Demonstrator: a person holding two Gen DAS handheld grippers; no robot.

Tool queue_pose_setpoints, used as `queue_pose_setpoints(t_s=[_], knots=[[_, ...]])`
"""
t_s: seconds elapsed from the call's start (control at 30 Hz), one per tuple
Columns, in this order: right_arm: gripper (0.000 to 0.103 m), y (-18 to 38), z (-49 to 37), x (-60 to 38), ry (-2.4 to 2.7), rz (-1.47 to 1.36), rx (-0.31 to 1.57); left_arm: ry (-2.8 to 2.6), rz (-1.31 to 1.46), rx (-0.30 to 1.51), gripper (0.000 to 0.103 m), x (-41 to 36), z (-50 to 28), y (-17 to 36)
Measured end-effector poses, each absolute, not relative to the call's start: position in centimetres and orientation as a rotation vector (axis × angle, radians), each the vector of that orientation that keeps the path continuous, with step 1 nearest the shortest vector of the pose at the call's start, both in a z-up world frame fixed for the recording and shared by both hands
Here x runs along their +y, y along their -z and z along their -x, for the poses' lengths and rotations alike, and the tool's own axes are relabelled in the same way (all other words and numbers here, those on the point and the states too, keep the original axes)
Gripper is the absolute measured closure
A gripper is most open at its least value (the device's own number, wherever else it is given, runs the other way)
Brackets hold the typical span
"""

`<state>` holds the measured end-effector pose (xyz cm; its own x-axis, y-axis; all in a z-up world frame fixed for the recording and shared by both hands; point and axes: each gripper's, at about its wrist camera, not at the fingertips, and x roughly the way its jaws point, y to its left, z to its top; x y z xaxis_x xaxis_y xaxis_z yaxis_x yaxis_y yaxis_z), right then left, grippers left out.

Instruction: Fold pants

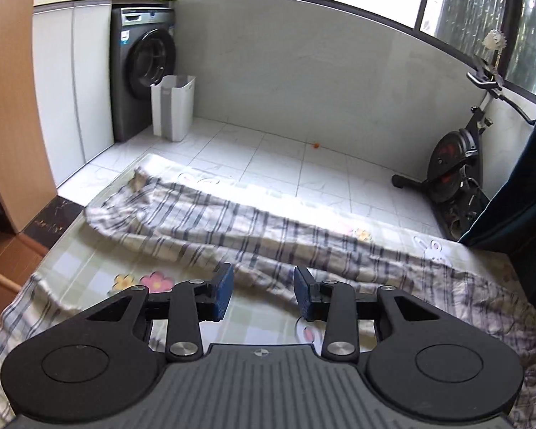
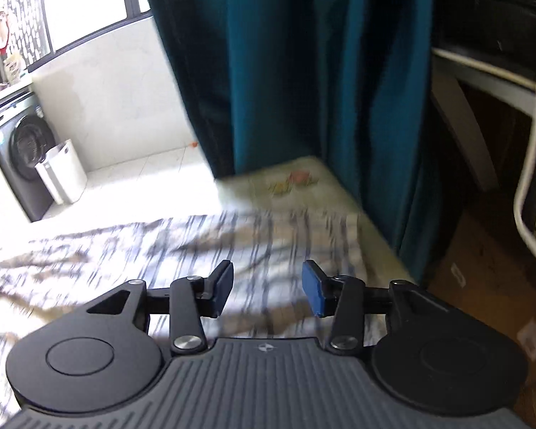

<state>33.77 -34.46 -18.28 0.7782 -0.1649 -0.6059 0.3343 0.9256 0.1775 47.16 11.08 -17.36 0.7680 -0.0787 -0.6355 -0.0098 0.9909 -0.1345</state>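
Tiled balcony room, patterned surface point(image 1: 89, 264): plaid pants point(image 1: 203, 221) lie rumpled across it, light and limp, so you should pinch waistband or hem; left tongs point(image 1: 262, 295) and right tongs point(image 2: 266, 287) both gape empty.

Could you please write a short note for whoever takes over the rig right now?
Left tongs: open, nothing between the pads, held above the table.
Right tongs: open and empty too, over the cloth; that view is blurred.
Plaid pants: lying loose and wrinkled in a long band across the table with the floral cover, one end towards the washing machine, the other spread at the near right corner by the blue curtain.
Done: the pants look laid out; whether any fold is made cannot be told.
Left: grasp, fold, tidy.
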Motion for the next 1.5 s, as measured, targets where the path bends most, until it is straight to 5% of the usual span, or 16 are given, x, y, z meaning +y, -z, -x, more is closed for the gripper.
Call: queue_pose_setpoints(t_s=[0.53, 0.63, 0.7, 0.77, 0.83, 1.03, 1.17, 1.5], knots=[[0.056, 26.9, -45.5, -43.2, 0.413, -0.210, 0.801, 0.256, -0.004, 0.826, 0.062, -3.1, -66.1, 28.3], [0.055, 27.6, -46.4, -43.4, 0.405, -0.188, 0.822, 0.296, -0.112, 0.817, 0.052, -5.3, -67.2, 30.0], [0.058, 27.7, -46.8, -43.4, 0.394, -0.178, 0.822, 0.296, -0.138, 0.822, 0.049, -6.1, -68.1, 30.9], [0.073, 27.4, -47.2, -43.2, 0.378, -0.145, 0.829, 0.291, -0.158, 0.843, 0.050, -6.7, -68.8, 31.8], [0.074, 27.1, -47.7, -42.8, 0.382, -0.094, 0.829, 0.287, -0.203, 0.819, 0.052, -7.1, -68.7, 32.3], [0.073, 25.8, -48.3, -42.6, 0.466, -0.026, 0.705, 0.264, -0.248, 0.789, 0.081, -8.1, -68.3, 32.5], [0.053, 26.7, -49.3, -42.5, 0.507, -0.042, 0.735, 0.193, -0.299, 0.762, 0.094, -8.6, -68.5, 32.3], [0.050, 23.8, -44.9, -37.8, 0.229, -0.140, 0.710, 0.135, -0.362, 0.737, 0.094, -9.8, -72.0, 31.9]])
